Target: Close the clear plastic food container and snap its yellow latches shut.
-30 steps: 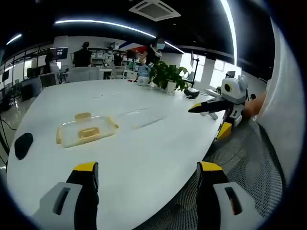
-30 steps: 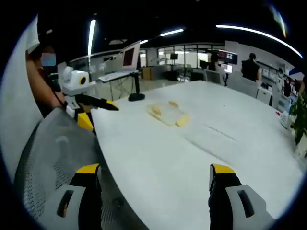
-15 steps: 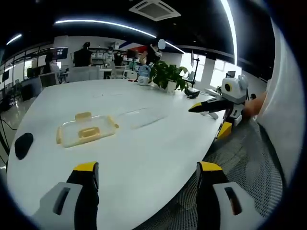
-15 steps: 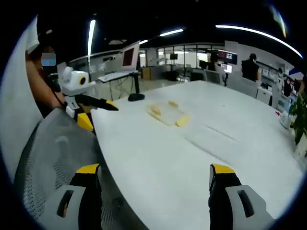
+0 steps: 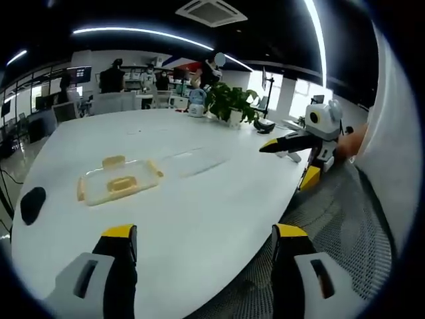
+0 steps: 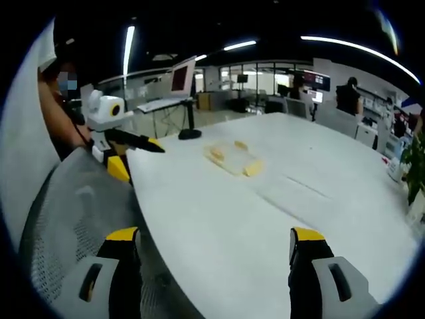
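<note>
On table (image 5: 219,193): clear container (image 5: 117,181) (yellow latches), grippers (image 5: 199,269) apart.

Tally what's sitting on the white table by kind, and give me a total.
Clear plastic food container base with yellow latches: 1
Flat clear plastic lid: 1
Potted green plant: 1
Black oval object at the table edge: 1
Total: 4

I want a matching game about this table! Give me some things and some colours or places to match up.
Things:
1. latches
2. plant
3. computer mouse
4. container lid

Colours or places:
A. black
B. yellow
C. clear, lying flat on the table beside the container
D. green, at the table's far edge

Pairs: 1-B, 2-D, 3-A, 4-C
</note>
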